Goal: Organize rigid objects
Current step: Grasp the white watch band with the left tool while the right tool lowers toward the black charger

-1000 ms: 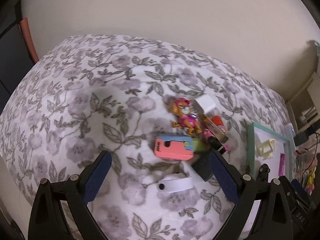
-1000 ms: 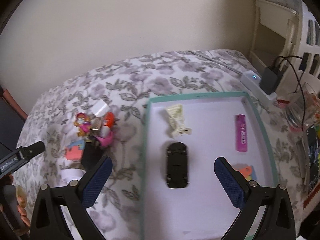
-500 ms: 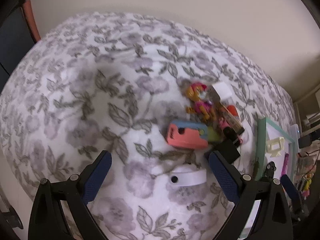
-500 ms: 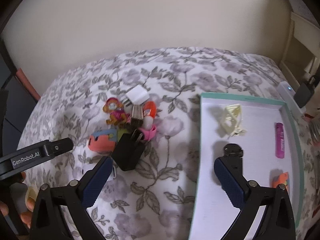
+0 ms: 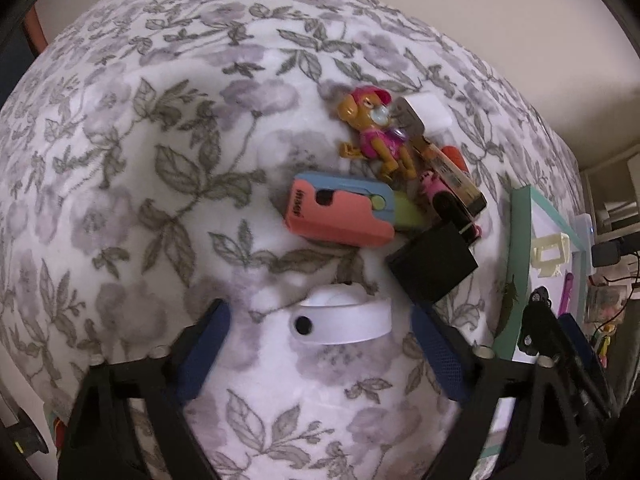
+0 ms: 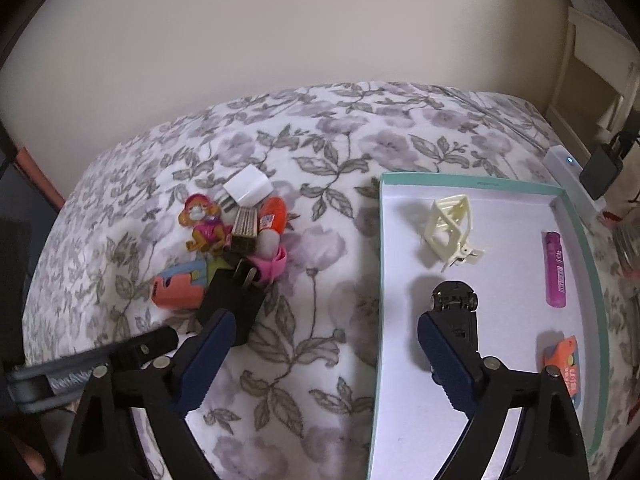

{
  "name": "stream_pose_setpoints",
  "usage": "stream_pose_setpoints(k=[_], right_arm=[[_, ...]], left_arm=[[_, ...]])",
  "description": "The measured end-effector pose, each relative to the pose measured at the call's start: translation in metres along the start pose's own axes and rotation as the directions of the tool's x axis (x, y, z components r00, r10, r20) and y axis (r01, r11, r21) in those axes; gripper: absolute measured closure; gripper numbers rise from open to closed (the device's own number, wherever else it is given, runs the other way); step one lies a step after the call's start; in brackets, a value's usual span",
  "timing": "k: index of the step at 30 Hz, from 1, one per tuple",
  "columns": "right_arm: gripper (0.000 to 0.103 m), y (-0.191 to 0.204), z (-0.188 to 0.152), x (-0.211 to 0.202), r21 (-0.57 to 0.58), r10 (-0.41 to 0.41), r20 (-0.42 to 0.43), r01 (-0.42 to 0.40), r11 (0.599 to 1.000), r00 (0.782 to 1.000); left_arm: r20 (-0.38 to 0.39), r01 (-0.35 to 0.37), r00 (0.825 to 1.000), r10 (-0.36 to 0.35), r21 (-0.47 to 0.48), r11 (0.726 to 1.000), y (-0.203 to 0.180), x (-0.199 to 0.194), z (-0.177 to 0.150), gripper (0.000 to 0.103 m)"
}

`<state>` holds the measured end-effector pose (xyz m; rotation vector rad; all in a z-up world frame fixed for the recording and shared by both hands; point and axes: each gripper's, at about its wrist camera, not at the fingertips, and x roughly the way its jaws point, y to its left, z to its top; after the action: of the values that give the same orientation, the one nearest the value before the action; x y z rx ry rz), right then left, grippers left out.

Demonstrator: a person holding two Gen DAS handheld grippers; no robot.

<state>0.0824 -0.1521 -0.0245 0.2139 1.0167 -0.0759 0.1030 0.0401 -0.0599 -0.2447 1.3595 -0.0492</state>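
While the floral bed cover [image 5: 160,160] carries the heap of toys, the teal tray [image 6: 596,288] holds a black toy car [image 6: 454,300]. Both hand-held grippers, left [image 5: 320,344] and right [image 6: 324,344], have jaws apart and just closing; a white ring [image 5: 344,318] lies between the left's, untouched.

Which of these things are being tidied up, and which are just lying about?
Being tidied: white ring, black charger, puppy figure, coral case, teal tray holding black toy car.

Lying about: floral blanket, power strip.
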Motion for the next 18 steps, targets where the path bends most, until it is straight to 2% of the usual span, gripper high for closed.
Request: stream_pose_setpoints(k=[1, 4, 8, 18], right_arm=[[0.01, 0.0, 0.001, 0.0, 0.002, 0.005, 0.001, -0.005, 1.0, 1.0], [0.01, 0.001, 0.003, 0.002, 0.005, 0.014, 0.001, -0.014, 1.0, 1.0], [0.011, 0.006, 0.005, 0.006, 0.003, 0.03, -0.004, -0.03, 1.0, 1.0], [0.011, 0.014, 0.008, 0.019, 0.028, 0.061, -0.019, -0.06, 0.998, 0.998]], left_arm=[[-0.006, 0.002, 1.0, -0.002, 0.008, 1.0, -0.002, 0.002, -0.001, 0.024], [-0.014, 0.004, 1.0, -0.004, 0.02, 1.0, -0.008, 0.005, -0.002, 0.024], [-0.018, -0.008, 1.0, 0.008, 0.046, 0.999, -0.014, 0.01, -0.002, 0.043], [-0.017, -0.012, 1.0, 0.013, 0.046, 0.999, -0.017, 0.014, 0.0, 0.046]])
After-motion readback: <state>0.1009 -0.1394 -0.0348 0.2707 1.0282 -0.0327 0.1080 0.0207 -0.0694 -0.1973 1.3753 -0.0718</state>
